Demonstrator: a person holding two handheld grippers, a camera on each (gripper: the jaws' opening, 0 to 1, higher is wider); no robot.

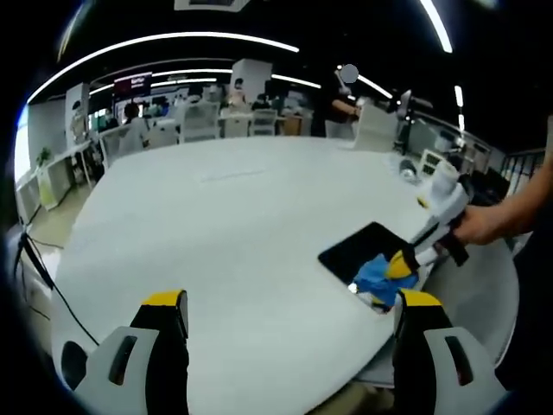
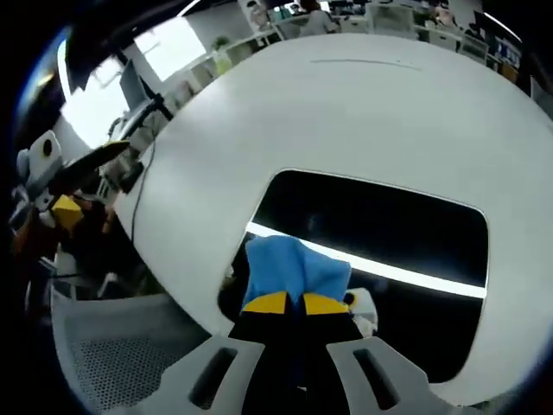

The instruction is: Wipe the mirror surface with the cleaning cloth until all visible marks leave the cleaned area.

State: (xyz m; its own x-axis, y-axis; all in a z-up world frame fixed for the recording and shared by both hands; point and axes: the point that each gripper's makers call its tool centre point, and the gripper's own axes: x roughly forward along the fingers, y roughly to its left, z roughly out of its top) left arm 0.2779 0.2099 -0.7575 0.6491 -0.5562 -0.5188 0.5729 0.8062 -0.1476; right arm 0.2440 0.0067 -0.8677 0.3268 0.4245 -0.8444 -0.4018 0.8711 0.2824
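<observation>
One large round white table carries everything, its top bare across the middle and far side. On it lies one dark rectangular mirror with rounded corners, flat near the table's edge on the person's right side; in the right gripper view a bright strip of ceiling light reflects across it. One blue cleaning cloth sits bunched on the mirror's near edge, and the right gripper, with its yellow-tipped black jaws pressed together, pinches the cloth against the glass. In the left gripper view that same right gripper reaches in from the right, held in a person's hand, with the cloth at the mirror's near corner. The left gripper hangs over the near edge of the table with its two jaws spread wide and nothing between them. Beyond the table's far edge stand white chairs and desks with several people, too small to count reliably. A white mesh chair sits just beside the table edge near the mirror.
</observation>
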